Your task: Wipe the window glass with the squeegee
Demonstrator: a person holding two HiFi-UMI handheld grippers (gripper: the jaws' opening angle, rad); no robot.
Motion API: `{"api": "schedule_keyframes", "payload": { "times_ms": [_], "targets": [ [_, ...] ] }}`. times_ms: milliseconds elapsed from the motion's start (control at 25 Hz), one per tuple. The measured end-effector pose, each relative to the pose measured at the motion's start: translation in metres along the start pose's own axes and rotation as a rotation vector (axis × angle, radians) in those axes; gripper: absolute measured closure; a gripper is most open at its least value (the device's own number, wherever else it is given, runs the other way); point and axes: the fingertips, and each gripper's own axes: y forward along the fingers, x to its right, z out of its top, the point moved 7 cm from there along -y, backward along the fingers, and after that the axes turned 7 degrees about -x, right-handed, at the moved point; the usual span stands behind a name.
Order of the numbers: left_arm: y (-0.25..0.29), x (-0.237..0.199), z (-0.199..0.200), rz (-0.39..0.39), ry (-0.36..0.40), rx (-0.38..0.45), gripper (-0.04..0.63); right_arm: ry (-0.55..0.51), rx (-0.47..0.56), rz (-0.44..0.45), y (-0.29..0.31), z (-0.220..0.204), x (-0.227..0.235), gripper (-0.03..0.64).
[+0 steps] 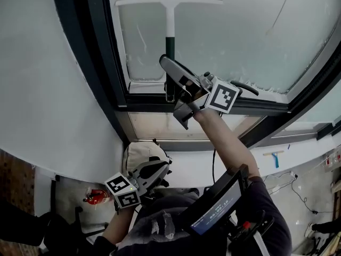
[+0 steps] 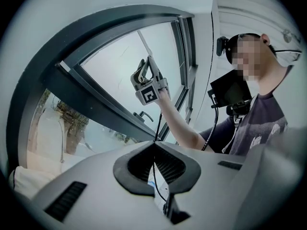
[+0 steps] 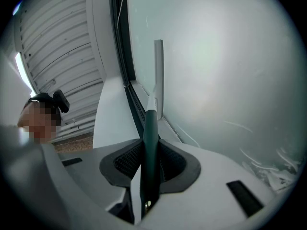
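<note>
Right gripper [image 3: 149, 163] clamped on dark green handle of white T-shaped squeegee [image 1: 170, 20]. Blade well ahead of jaws, seemingly flat against frosted window glass [image 1: 240, 36]. Low handle grip likely extends reach. Left gripper [image 2: 154, 163] jaws together, empty, parked low, out of way.

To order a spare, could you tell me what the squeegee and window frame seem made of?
The squeegee: likely plastic, matte white head and stem, smooth dark green grip. The window frame: probably painted metal, going by its even dark grey satin surface and straight profiles.
</note>
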Motion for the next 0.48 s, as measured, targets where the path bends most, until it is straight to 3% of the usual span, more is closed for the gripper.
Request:
{"api": "schedule_keyframes", "payload": {
  "times_ms": [480],
  "targets": [
    [-0.009,0.002,-0.019,0.008,0.003,0.007,0.591,0.016,-0.003,0.023,-0.012,-0.032,-0.006,0.520]
  ]
}}
